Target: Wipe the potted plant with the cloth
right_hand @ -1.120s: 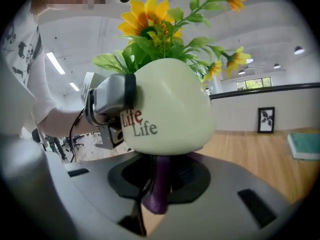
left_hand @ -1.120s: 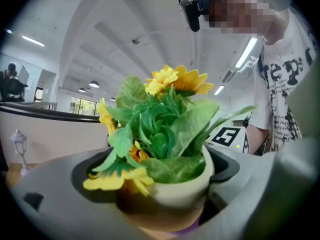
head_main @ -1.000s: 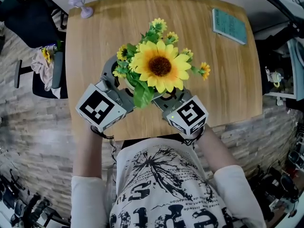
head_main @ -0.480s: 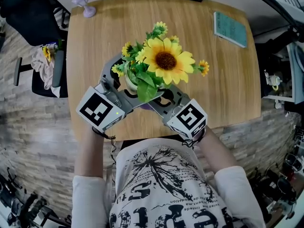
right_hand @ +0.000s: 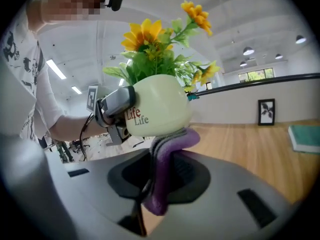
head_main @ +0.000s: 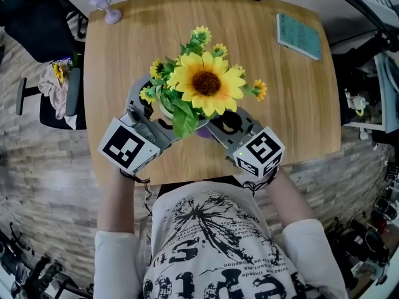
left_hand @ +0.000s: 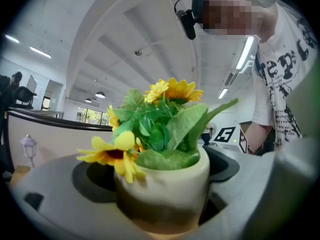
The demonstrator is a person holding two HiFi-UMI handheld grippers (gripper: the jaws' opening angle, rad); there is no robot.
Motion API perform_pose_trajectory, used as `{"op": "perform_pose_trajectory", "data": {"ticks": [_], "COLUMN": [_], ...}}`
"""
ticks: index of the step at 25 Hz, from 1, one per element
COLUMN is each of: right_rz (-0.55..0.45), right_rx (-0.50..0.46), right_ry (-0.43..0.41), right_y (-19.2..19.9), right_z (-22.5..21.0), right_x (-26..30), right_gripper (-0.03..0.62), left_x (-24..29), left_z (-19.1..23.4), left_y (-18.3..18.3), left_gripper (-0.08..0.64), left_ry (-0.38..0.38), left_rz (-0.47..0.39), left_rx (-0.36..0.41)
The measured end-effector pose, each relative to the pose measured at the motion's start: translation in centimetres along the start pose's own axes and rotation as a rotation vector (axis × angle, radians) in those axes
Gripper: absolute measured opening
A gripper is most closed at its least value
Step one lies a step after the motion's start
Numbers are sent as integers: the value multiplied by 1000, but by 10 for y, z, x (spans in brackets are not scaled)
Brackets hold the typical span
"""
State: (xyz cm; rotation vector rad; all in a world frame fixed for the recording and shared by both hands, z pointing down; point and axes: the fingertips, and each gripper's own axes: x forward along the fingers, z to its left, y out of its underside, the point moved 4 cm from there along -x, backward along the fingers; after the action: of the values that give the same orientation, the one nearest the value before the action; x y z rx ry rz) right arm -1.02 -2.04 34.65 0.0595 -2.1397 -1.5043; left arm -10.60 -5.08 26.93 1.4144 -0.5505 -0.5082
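step: wiping low on the pot | left tool (left_hand: 161, 196): clamped round cream ceramic pot of artificial sunflowers (right_hand: 159, 106), seemingly lifted off wooden surface (head_main: 283, 98) | right tool (right_hand: 156, 186): pinching folded purple cloth (right_hand: 166, 166), pressed under the pot | next: probably rub cloth around wall, pot steady

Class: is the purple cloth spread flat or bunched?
Bunched: the cloth stands folded in the right gripper, its top against the pot.

Pot (head_main: 164, 109) mostly beneath sunflower (head_main: 206, 83)
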Motion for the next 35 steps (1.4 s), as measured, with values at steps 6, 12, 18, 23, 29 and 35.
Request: {"op": "perform_pose_trajectory", "data": {"ticks": [6,12,18,23,29,35], "right_rz": [-3,-15,-40,-124,-124,-171], "right_rx": [3,58,49,-51,-112,-220], "right_ry": [96,263,471,565,561,542], "right_y": [-1,9,12,-27,-18,-10], "right_z": [-25,-69,-116,-134,-144,-135], "right_x": [-16,-37,-55,-75,-49,-41], "right_gripper": [75,75,75,75,75,75], "left_x": [2,9,15,25,30,34], "left_z": [-5,-13,-14,-18,-16,-21], "left_y": [0,11,52,73,127,166], "left_gripper": [532,531,529,528,528,528], "left_ry": [-31,-74,-42,2,13,3], "left_rz": [-18,-9,31,103,138,156], "left_rx": [27,71,82,124,76,65]}}
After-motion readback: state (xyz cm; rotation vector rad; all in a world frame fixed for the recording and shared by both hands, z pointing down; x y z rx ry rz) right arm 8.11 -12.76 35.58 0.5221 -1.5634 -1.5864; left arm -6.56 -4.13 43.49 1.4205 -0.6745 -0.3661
